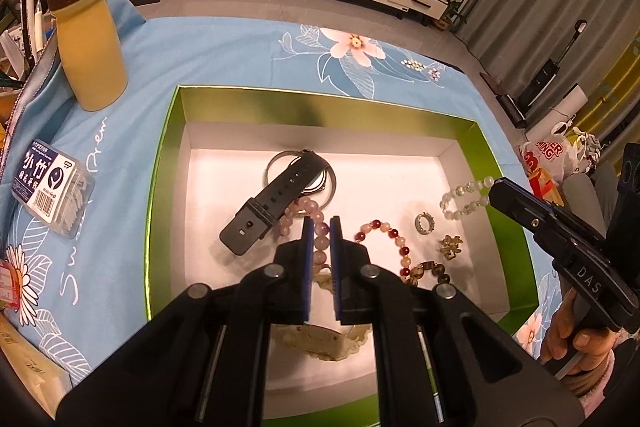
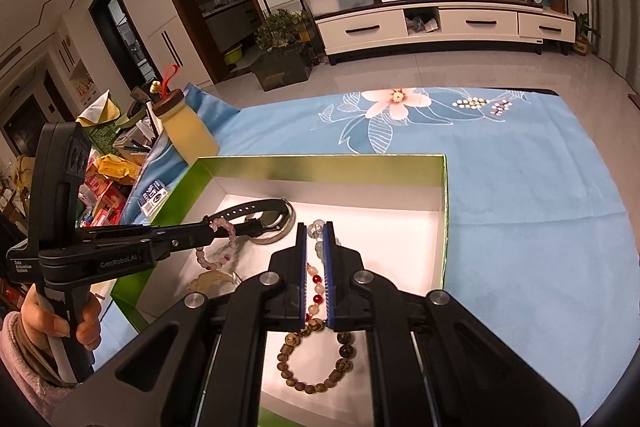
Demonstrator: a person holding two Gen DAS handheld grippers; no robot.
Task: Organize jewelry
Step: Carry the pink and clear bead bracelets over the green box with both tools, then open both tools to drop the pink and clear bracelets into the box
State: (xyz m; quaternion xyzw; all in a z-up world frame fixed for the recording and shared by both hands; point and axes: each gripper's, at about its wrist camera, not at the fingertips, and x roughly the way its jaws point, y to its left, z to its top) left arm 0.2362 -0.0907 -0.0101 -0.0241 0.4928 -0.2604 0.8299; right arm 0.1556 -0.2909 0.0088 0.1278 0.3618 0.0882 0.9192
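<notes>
A green box with a white floor holds the jewelry: a black watch, a red-and-cream bead bracelet, a silver ring, a gold charm, a brown bead bracelet and a pale jade piece. My left gripper is shut on a pink bead bracelet, also seen in the right wrist view. My right gripper is shut on a pale white-green bead bracelet and holds it above the box's right side.
The box sits on a blue floral cloth. A yellow bottle with a brown lid stands at the far left. A pack of floss picks lies left of the box. Clutter lines the table's left edge.
</notes>
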